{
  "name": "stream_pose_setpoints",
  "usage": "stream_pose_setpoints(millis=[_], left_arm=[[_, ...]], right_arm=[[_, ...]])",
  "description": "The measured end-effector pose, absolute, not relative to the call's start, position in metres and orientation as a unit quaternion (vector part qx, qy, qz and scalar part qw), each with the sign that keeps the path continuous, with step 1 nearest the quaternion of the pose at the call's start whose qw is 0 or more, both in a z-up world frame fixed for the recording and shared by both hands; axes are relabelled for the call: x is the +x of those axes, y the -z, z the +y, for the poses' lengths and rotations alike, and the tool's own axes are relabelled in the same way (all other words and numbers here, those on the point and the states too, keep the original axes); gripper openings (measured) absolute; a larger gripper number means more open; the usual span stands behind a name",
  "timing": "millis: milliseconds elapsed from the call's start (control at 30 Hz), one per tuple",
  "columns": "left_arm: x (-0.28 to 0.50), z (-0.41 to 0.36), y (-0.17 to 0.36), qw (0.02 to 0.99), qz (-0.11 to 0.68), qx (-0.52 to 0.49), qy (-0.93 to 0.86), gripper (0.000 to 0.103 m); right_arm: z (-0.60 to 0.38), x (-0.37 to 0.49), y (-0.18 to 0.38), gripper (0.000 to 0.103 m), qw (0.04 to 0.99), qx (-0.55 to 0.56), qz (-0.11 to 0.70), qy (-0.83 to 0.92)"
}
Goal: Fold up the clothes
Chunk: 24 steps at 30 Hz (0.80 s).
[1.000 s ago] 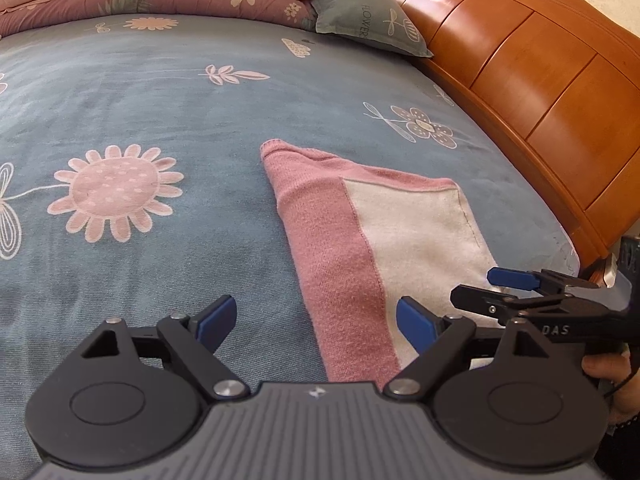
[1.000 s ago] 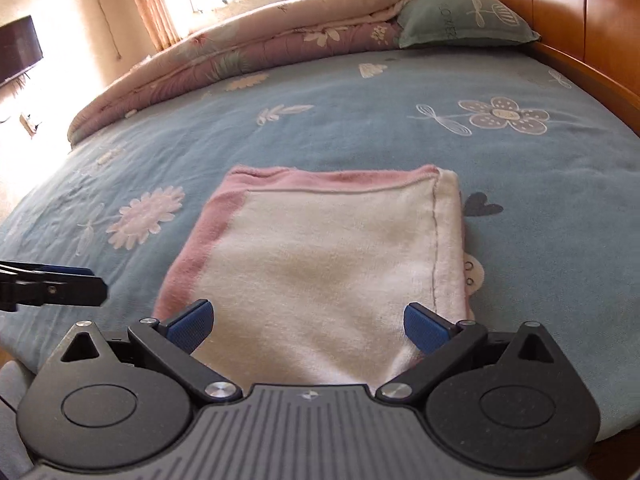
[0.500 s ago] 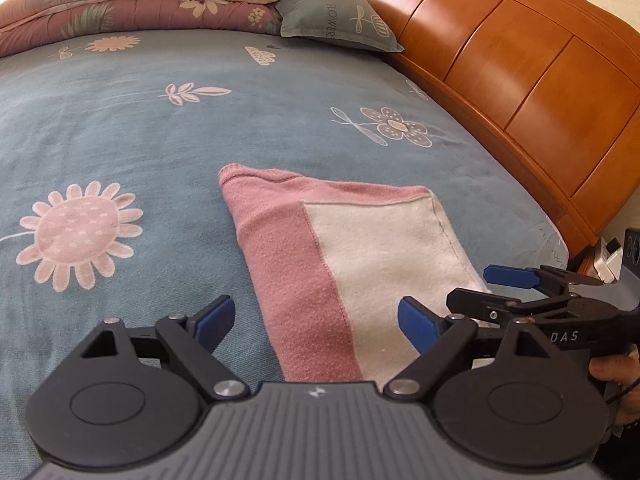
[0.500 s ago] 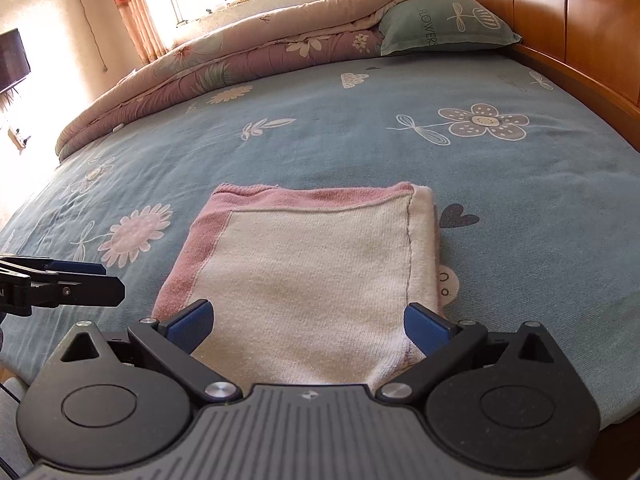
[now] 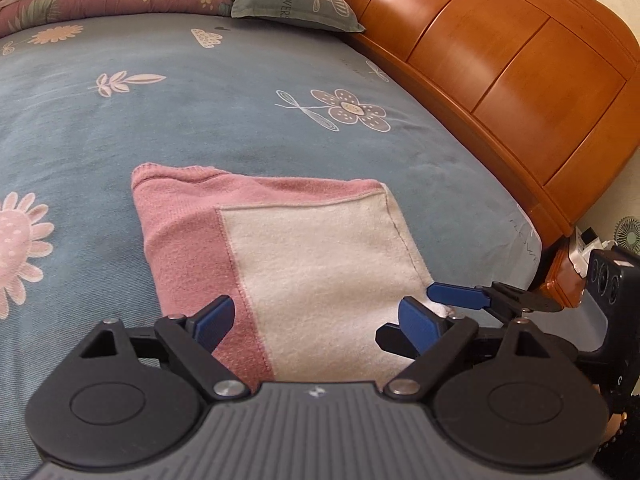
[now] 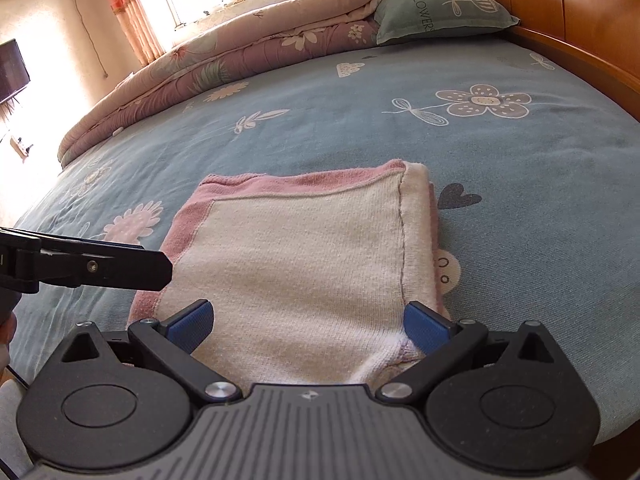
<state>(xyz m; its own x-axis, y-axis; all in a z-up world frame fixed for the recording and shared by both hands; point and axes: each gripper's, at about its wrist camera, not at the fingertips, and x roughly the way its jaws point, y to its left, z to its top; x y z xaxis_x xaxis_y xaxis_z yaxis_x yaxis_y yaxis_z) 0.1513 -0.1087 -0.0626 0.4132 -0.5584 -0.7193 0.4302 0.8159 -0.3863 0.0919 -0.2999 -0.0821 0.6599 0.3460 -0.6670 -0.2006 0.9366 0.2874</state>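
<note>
Garment [image 5: 304, 264], pink and cream, folded flat on the blue bedsheet [image 5: 168, 120], frame centre.
Left tongs [image 5: 316, 322] and right tongs [image 6: 308, 322] are held apart at its near edge; nothing is clamped.

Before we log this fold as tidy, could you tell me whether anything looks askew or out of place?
Nothing stands out. The folded pink and cream garment lies flat on the blue floral bedsheet; only a pink edge peeks out at its near right corner. Both grippers are open.
</note>
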Motion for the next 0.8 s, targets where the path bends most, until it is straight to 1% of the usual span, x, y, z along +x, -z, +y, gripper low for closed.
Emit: stream_pose_setpoints(millis=[133,367,467,533,633,800], left_arm=[[0.159,-0.113,0.074,0.836,0.456,-0.078,0.295,0.092],[0.156,-0.097,0.059,0.839,0.45,-0.1,0.289,0.093],[0.159,-0.09,0.065,0.833,0.456,-0.12,0.29,0.093],[0.162,-0.088,0.073,0.828,0.465,-0.131,0.284,0.093],[0.162,-0.08,0.069,0.826,0.462,-0.151,0.284,0.093],[0.164,-0.05,0.063,0.828,0.452,-0.194,0.268,0.093]], right_arm=[[-0.307,0.09,0.083,0.103,0.907,0.111,0.375,-0.158],[-0.327,0.084,0.072,0.103,0.9,0.176,0.356,-0.179],[-0.327,0.086,0.068,0.103,0.899,0.183,0.348,-0.193],[-0.324,0.092,0.073,0.103,0.892,0.186,0.36,-0.199],[-0.327,0.096,0.078,0.103,0.89,0.191,0.369,-0.19],[-0.361,0.097,0.076,0.103,0.878,0.249,0.363,-0.188]])
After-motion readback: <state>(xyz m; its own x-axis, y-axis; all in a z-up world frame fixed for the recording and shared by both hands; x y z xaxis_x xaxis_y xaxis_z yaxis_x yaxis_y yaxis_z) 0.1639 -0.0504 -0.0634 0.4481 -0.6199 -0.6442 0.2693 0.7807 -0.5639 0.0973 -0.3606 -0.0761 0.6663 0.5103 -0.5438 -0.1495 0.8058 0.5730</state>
